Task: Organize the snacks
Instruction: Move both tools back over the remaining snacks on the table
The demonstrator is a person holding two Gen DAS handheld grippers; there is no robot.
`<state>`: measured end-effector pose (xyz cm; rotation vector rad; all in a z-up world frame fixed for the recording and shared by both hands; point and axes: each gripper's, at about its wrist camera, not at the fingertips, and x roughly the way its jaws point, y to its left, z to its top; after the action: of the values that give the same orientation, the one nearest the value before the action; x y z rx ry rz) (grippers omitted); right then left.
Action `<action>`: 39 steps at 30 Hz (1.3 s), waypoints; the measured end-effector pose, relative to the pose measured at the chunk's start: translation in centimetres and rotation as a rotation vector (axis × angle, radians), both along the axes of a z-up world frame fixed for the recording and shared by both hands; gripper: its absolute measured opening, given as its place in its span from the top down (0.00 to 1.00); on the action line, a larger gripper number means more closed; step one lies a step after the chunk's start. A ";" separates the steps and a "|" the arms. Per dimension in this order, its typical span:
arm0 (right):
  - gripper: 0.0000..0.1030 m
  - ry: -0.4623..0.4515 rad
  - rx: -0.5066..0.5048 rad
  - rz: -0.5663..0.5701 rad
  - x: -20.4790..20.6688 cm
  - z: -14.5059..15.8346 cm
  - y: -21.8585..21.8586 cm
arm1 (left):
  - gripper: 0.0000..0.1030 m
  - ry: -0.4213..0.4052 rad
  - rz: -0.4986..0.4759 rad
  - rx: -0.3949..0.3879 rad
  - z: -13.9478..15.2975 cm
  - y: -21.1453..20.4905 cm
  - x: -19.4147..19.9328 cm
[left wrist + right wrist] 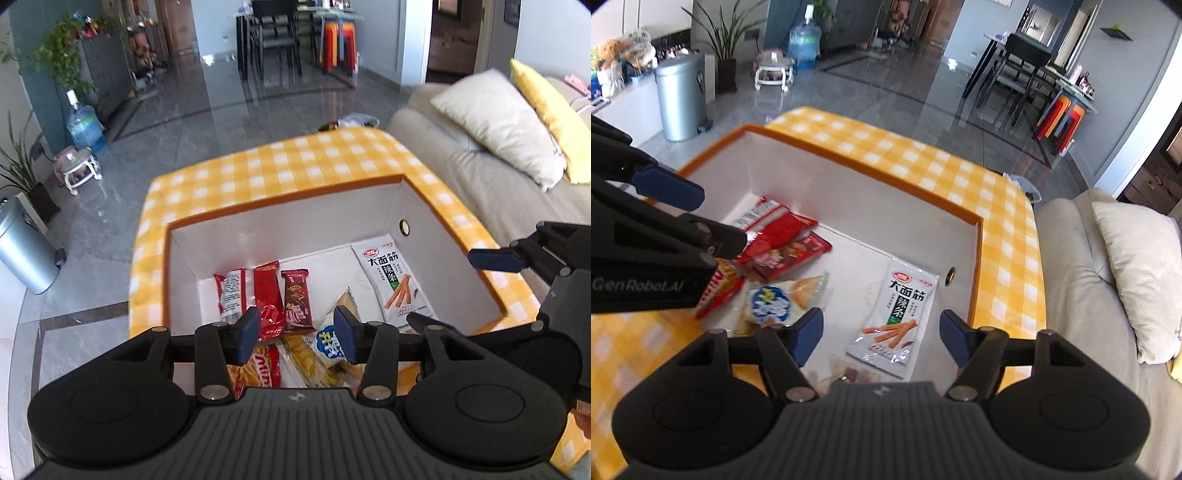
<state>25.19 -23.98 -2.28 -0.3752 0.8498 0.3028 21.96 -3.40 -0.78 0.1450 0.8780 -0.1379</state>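
A white box with an orange rim [288, 229] [849, 184] sits on a yellow checked table and holds several snack packs. Red packs [266, 291] [775, 232] lie at its left. A white spicy-strip pack [397, 284] [897, 314] lies at its right. A blue-and-white triangular pack [332, 332] [775, 301] lies in the middle. My left gripper [297, 334] is open and empty above the red packs and the triangular pack. My right gripper [881, 338] is open and empty above the white strip pack.
A beige sofa with white and yellow cushions [498, 122] [1137, 266] stands right of the table. A silver bin [22, 247] [681, 96], a water bottle [83, 123], plants and a small stool stand on the grey floor to the left. A dining table with chairs stands far back.
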 end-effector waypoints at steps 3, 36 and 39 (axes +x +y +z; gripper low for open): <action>0.35 -0.024 0.029 0.007 -2.2 1.1 -0.1 | 0.45 -0.028 0.006 -0.013 0.7 0.3 -2.1; 0.28 0.049 0.115 -0.264 -21.8 -4.0 -7.6 | 0.40 0.181 -0.037 -0.061 -6.5 -2.4 -16.4; 0.28 0.075 0.110 -0.269 -22.0 -4.7 -7.9 | 0.40 0.196 -0.035 -0.067 -7.0 -2.7 -16.5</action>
<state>3.17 -31.91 -6.98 -0.1444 0.9416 0.1137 5.49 -6.13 -7.76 0.0852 1.0649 -0.2167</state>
